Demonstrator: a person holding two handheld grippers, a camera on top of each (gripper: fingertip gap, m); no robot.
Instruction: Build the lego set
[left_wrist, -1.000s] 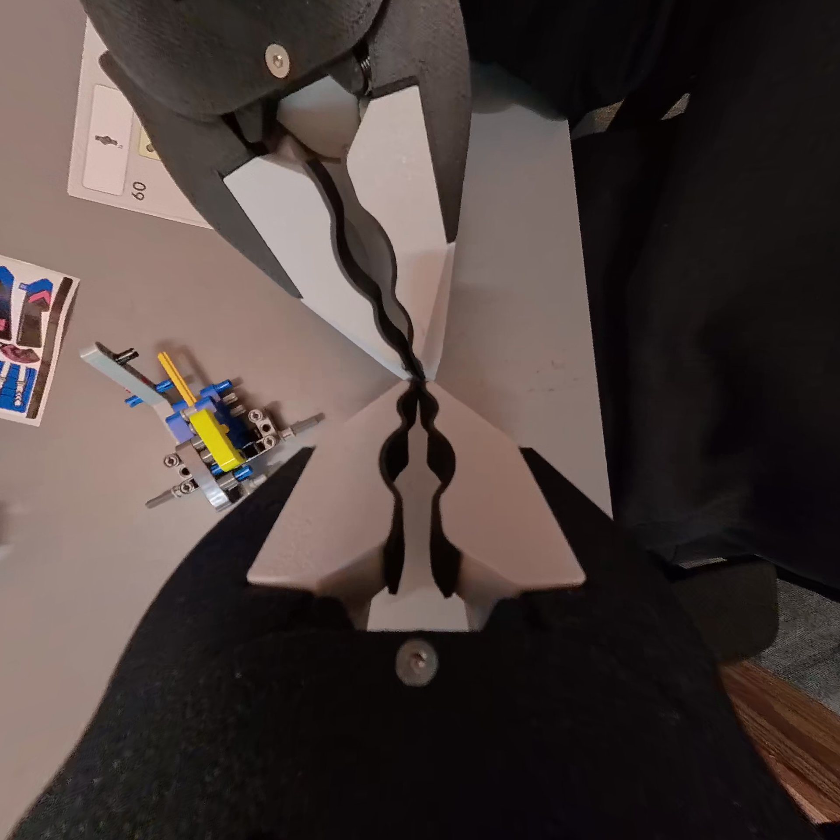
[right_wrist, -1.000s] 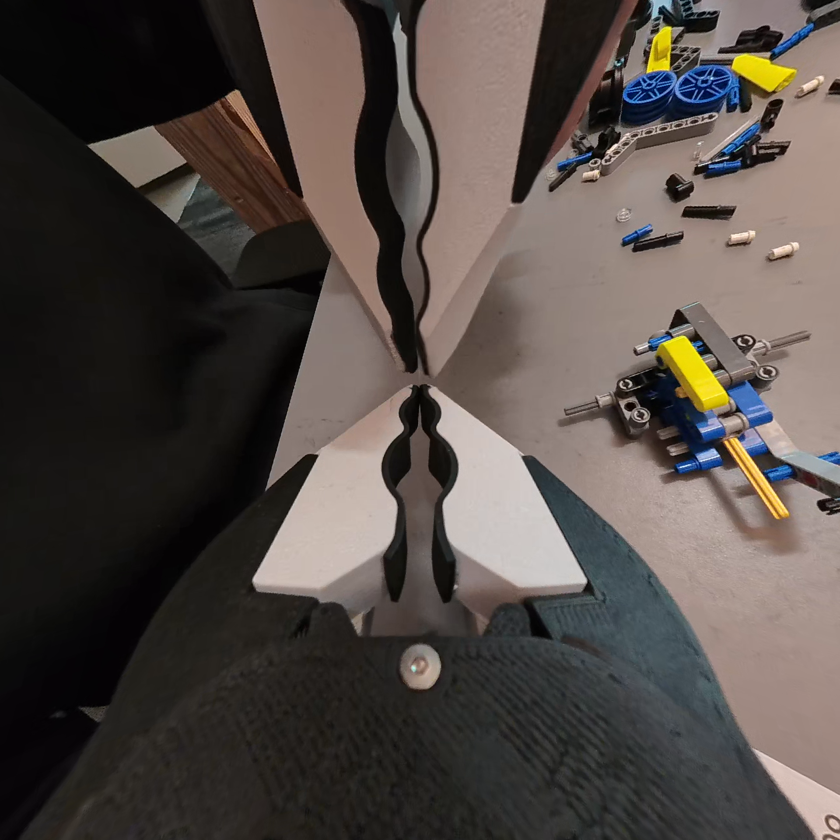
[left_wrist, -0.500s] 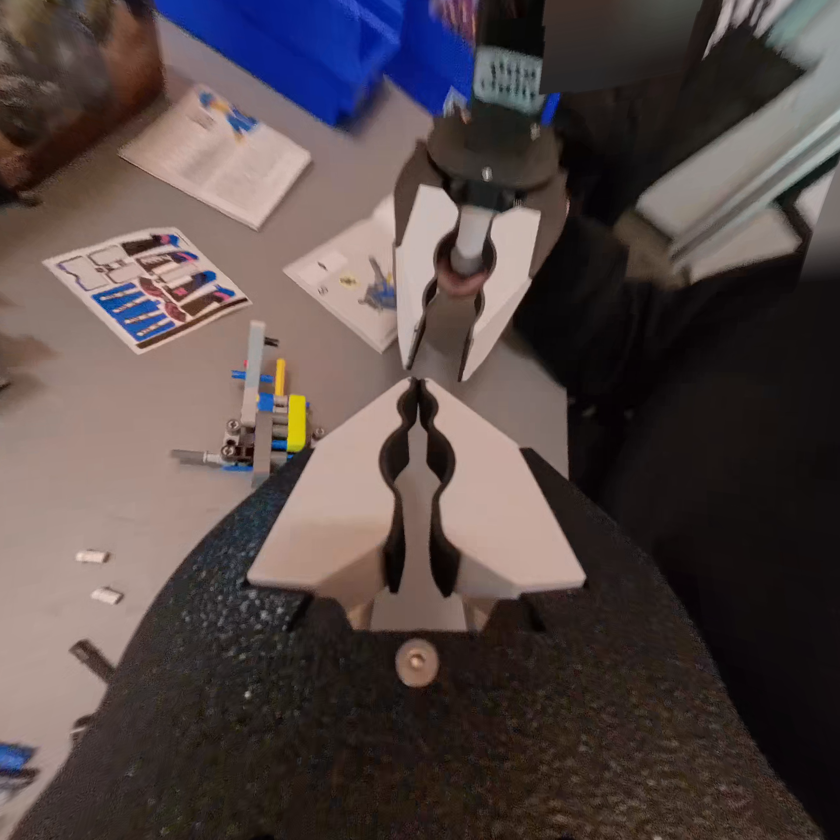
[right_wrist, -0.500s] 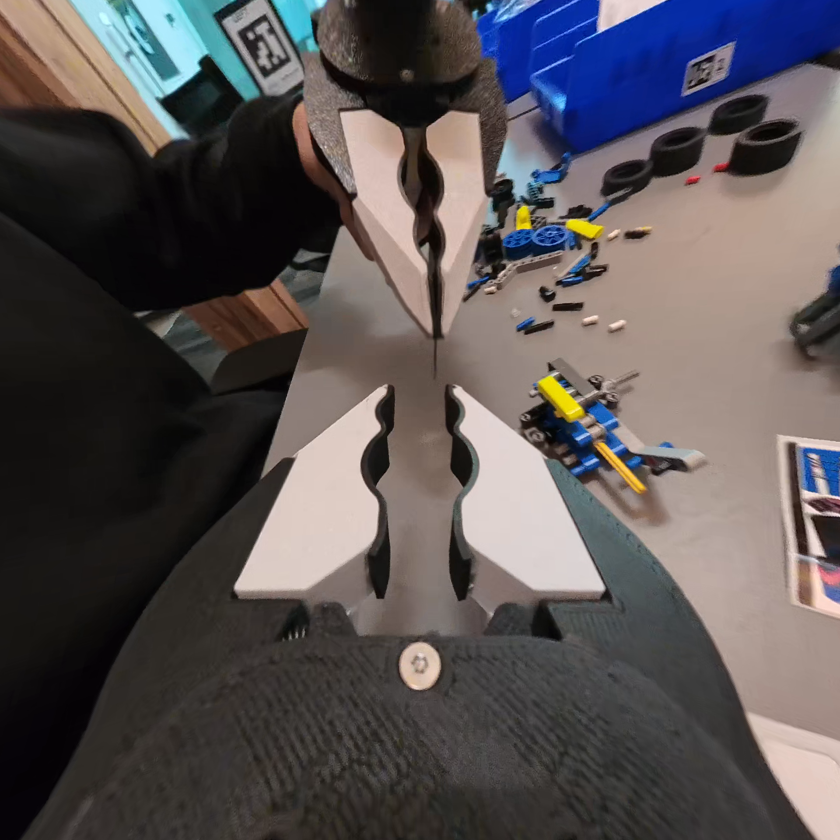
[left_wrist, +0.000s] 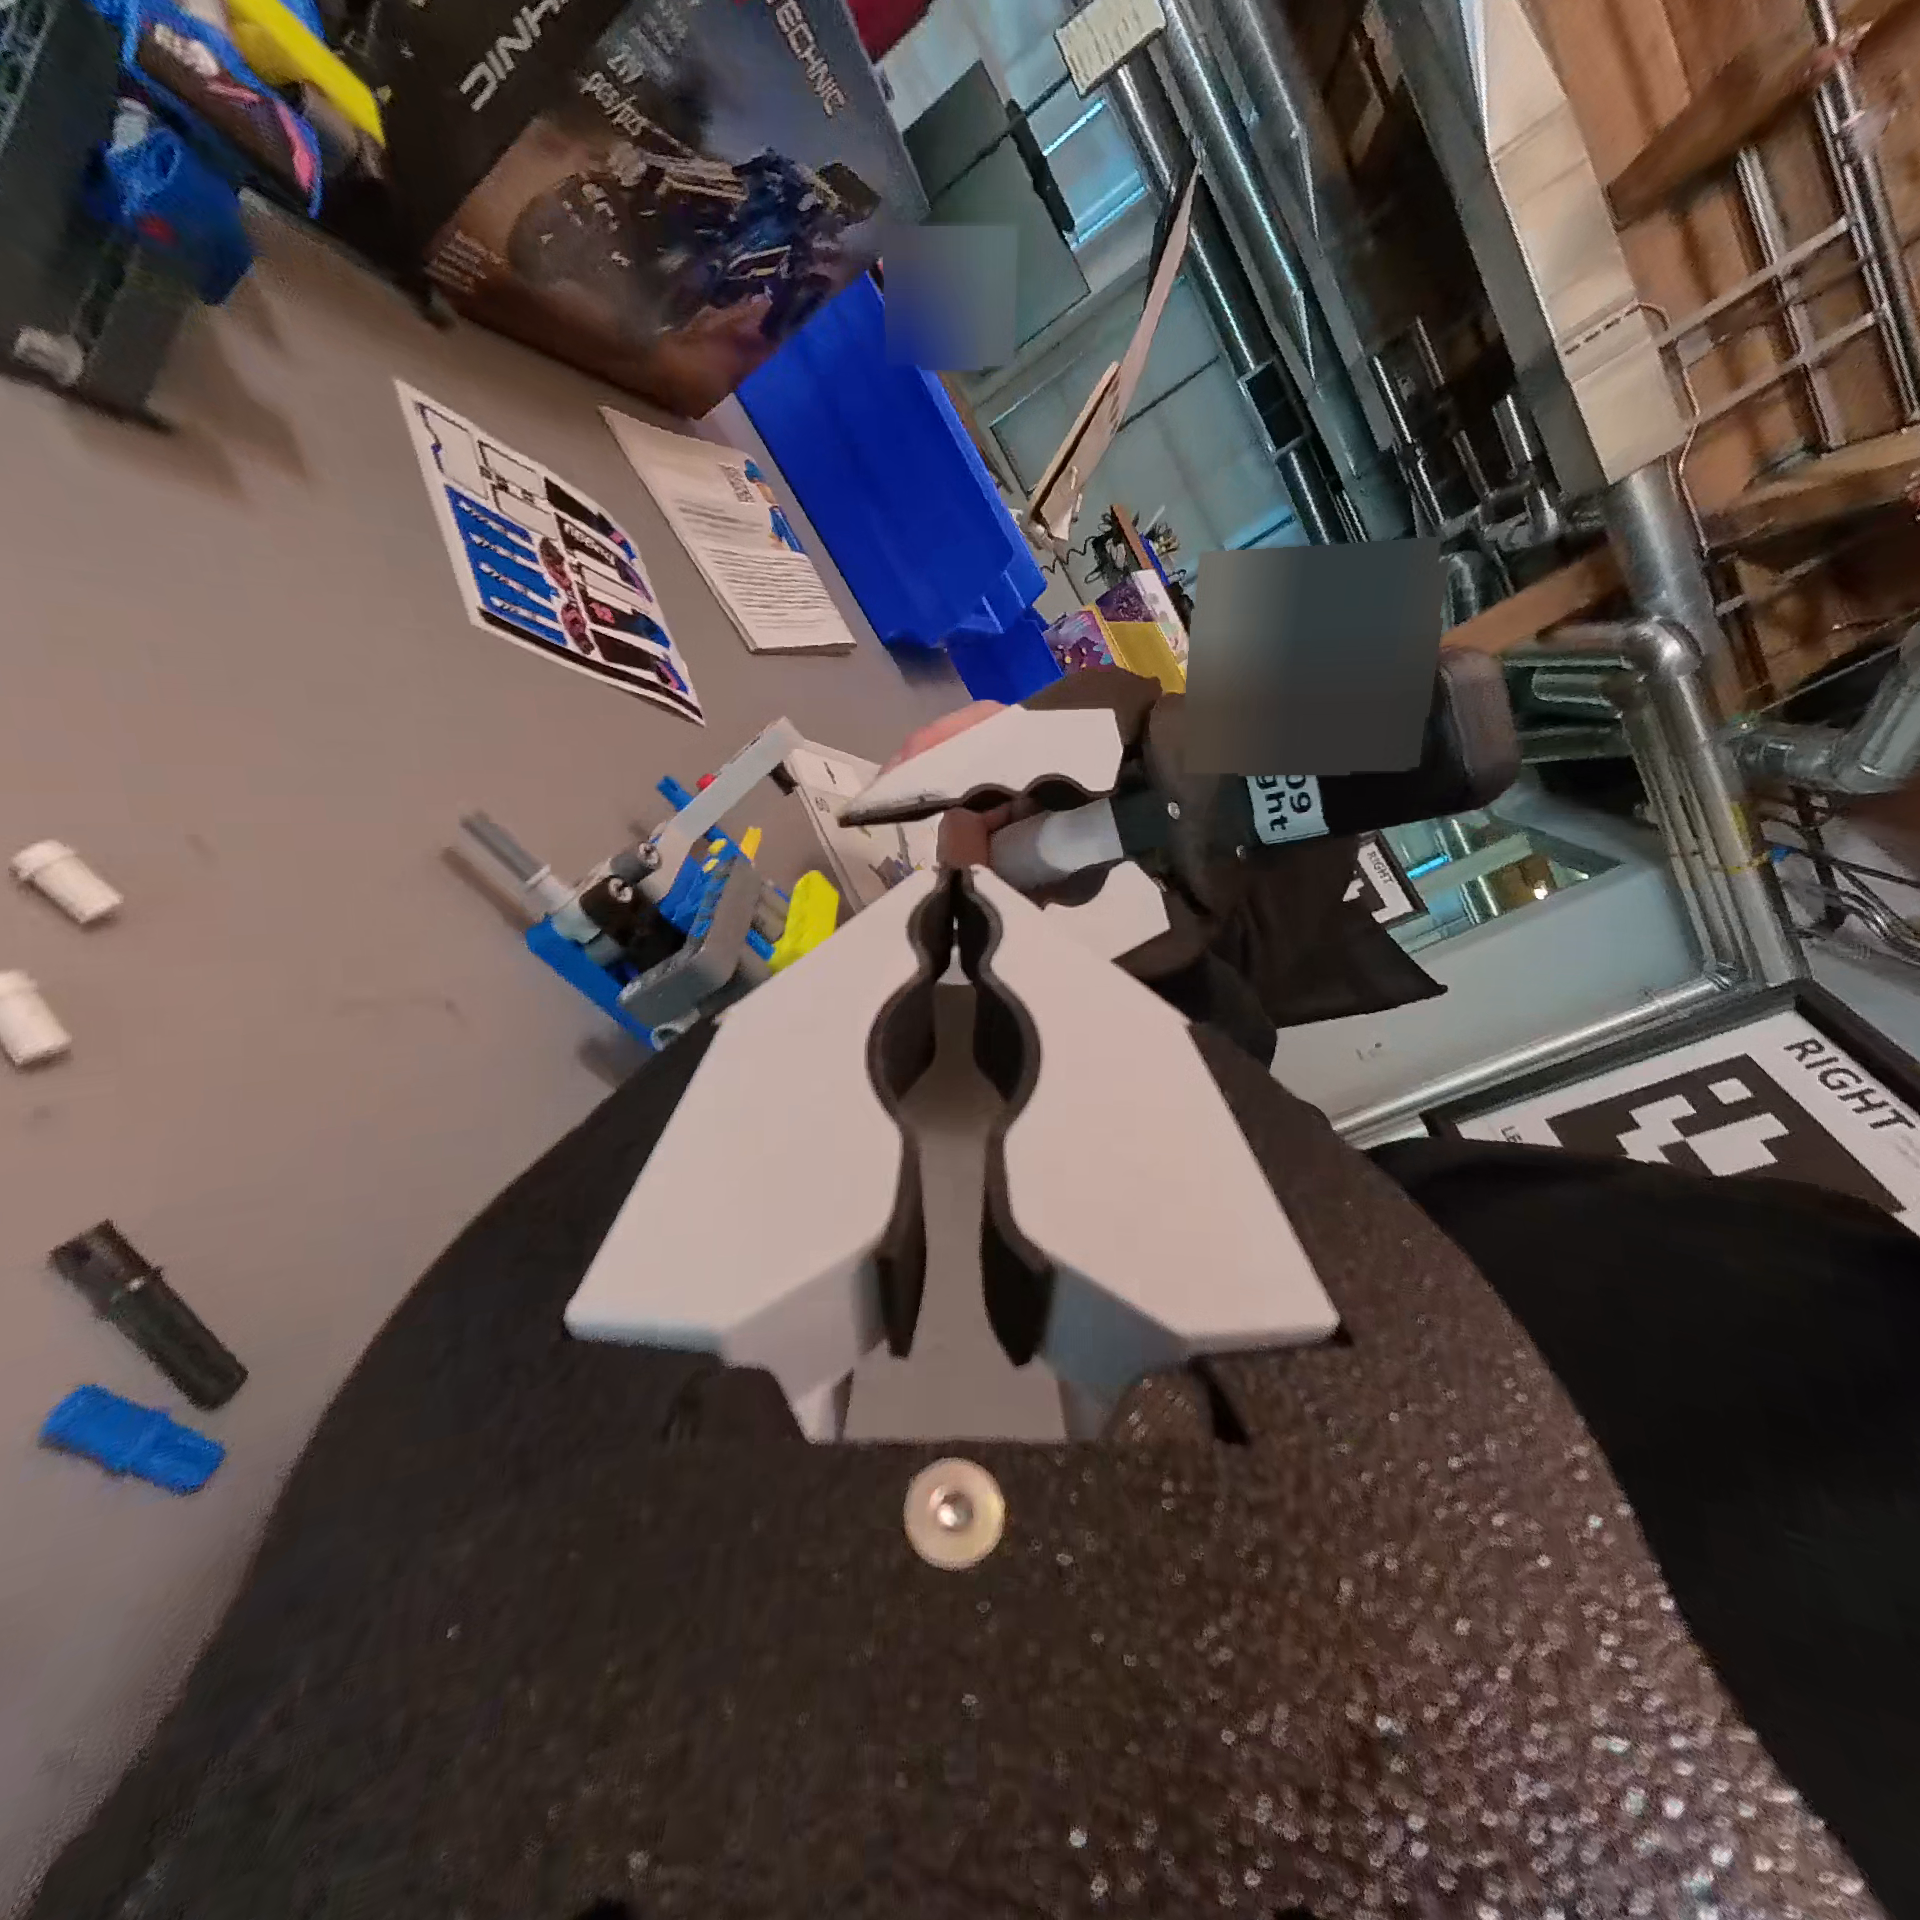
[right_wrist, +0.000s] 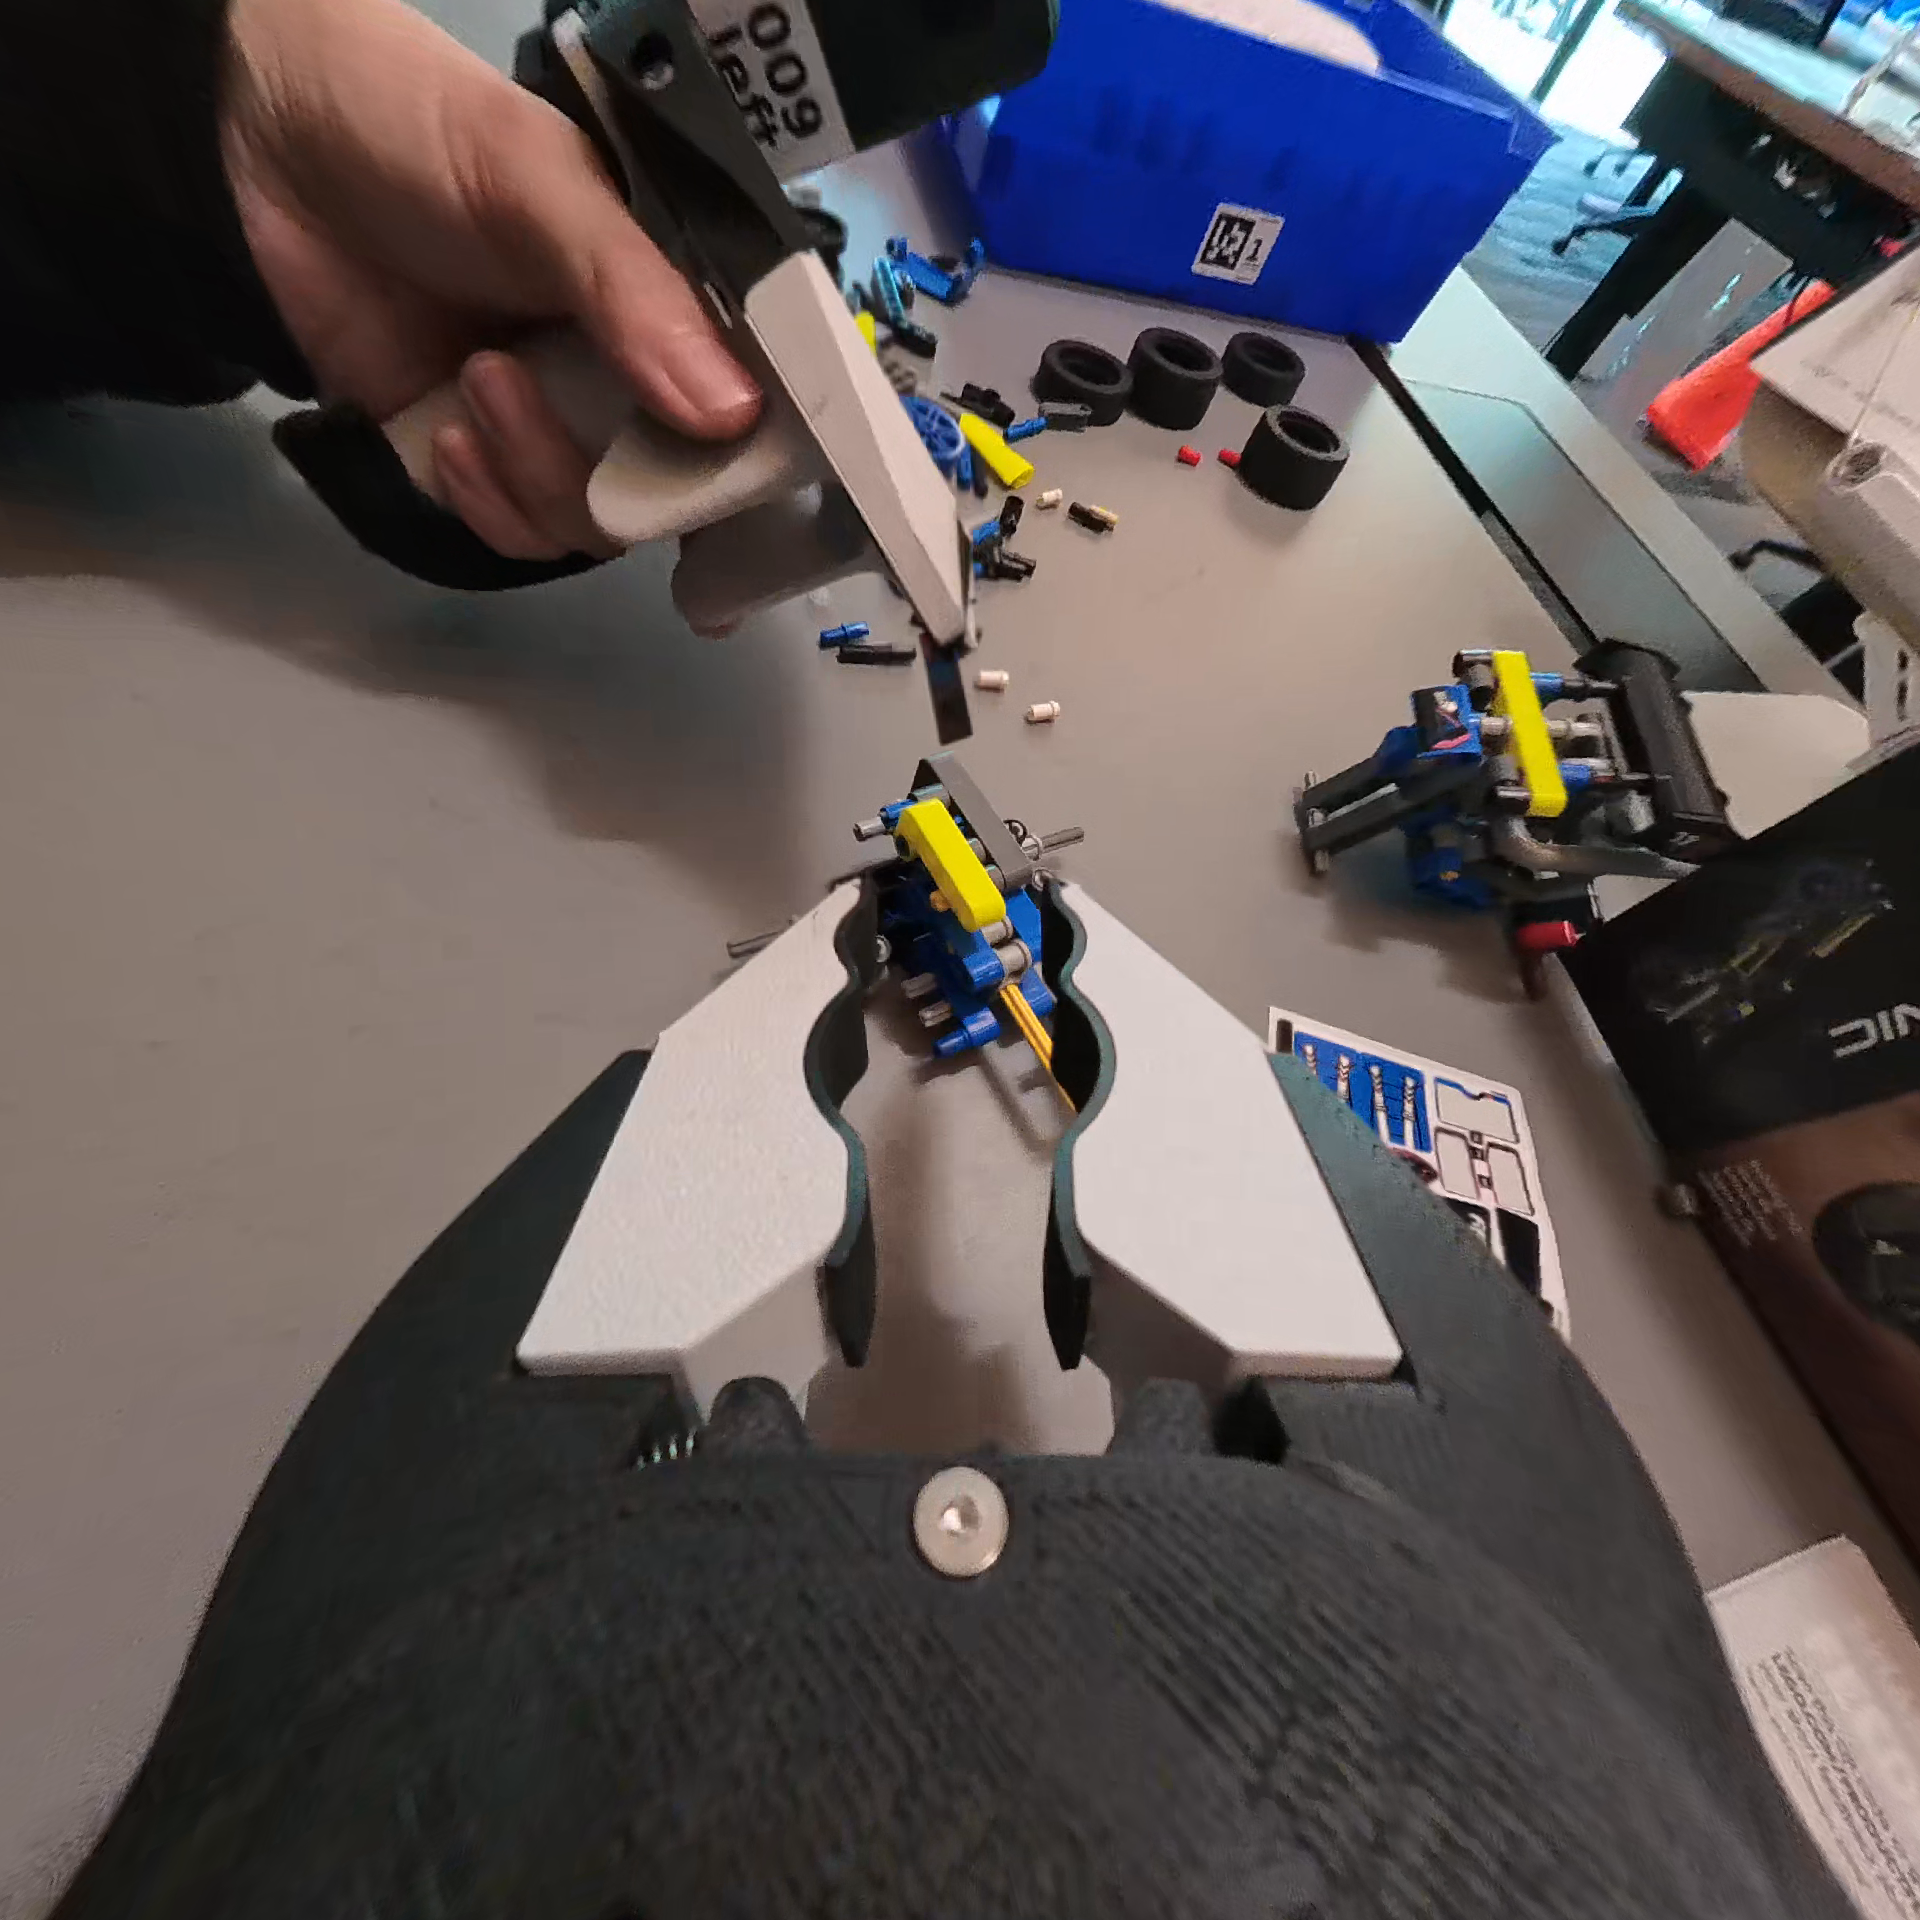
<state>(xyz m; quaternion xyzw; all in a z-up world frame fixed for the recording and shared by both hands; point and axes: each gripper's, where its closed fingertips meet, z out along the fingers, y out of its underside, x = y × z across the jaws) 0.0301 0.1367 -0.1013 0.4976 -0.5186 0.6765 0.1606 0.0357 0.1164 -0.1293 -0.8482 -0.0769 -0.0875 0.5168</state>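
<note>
The right hand-held gripper has its jaws spread wide, and its fingertips flank the near end of a small blue, grey and yellow lego sub-assembly that rests on the grey desk; whether the pads touch it cannot be told. A thin yellow axle trails from that build toward the camera, between the fingers. Just right of the gripper lies a sticker sheet, and beyond it the corner of the dark set box.

Farther out, the left hand-held gripper hangs above the desk, held by a bare hand, its jaws pressed together on a thin dark flat piece that sticks out past the tips, just beyond the sub-assembly. From its own wrist view this gripper shows its tips closed.

To the right sits a larger blue and black build with a yellow beam. Behind are scattered loose pins and beams, four black tyres and a blue bin.
</note>
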